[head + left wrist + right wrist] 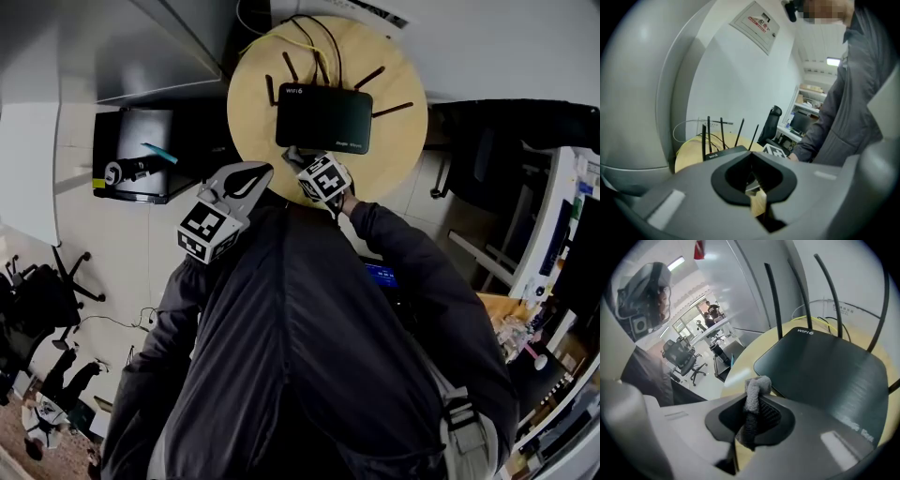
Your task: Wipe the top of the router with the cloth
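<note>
Soft cloth [754, 392] hung limp, pinched in my right claw [749, 427]; left claw [753, 190] was closed, empty. Frame right, the light router [825, 376] could slide.

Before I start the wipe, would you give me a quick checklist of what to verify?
1. Grey cloth clamped in the right gripper: ok.
2. Cloth on the router top: not ok, it is at the near edge.
3. Router top bare: ok.
4. Left gripper out of the way: ok, shut, empty, held back from the router by the round table rim.
5. Antennas clear of the first stroke: ok, they stand at the far edge and sides.
6. Router steadied against sliding: not ok, nothing holds it.
</note>
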Available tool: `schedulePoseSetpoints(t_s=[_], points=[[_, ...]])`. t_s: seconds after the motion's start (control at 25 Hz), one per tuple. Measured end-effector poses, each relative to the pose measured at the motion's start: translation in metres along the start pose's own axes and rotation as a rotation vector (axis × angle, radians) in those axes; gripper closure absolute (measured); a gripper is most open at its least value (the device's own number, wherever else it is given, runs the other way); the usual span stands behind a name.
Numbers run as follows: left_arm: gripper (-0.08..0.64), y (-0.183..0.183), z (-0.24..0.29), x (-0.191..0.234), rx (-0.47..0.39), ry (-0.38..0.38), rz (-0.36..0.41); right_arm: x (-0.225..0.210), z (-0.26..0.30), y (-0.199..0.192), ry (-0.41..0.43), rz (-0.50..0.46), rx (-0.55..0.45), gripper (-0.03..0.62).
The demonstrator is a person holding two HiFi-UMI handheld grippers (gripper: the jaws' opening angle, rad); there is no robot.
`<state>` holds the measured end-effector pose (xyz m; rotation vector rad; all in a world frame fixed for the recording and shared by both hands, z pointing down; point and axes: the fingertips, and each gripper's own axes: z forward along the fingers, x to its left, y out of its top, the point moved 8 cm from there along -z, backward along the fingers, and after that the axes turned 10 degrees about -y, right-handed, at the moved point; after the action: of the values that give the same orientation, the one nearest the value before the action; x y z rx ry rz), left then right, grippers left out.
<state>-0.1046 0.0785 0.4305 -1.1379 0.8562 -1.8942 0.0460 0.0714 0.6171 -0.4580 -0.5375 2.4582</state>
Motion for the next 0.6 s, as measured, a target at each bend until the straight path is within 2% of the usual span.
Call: schedulePoseSetpoints(t_s=[0.2, 0.4, 0.6], points=[[0.569, -0.002, -0.014, 0.001, -0.017, 0.035, -0.011, 0.014, 0.024, 0.012, 0.013, 0.031, 0.026, 0.56], [0.569, -0.002, -0.019, 0.002, -0.017, 0.05, -0.015, 0.009, 0.033, 0.011, -0.015, 0.154, 0.031, 0.56], [0.569, -0.009, -0.017, 0.003, -0.008, 0.018, -0.01, -0.005, 0.023, 0.0, -0.045, 0.248, 0.025, 0.56]])
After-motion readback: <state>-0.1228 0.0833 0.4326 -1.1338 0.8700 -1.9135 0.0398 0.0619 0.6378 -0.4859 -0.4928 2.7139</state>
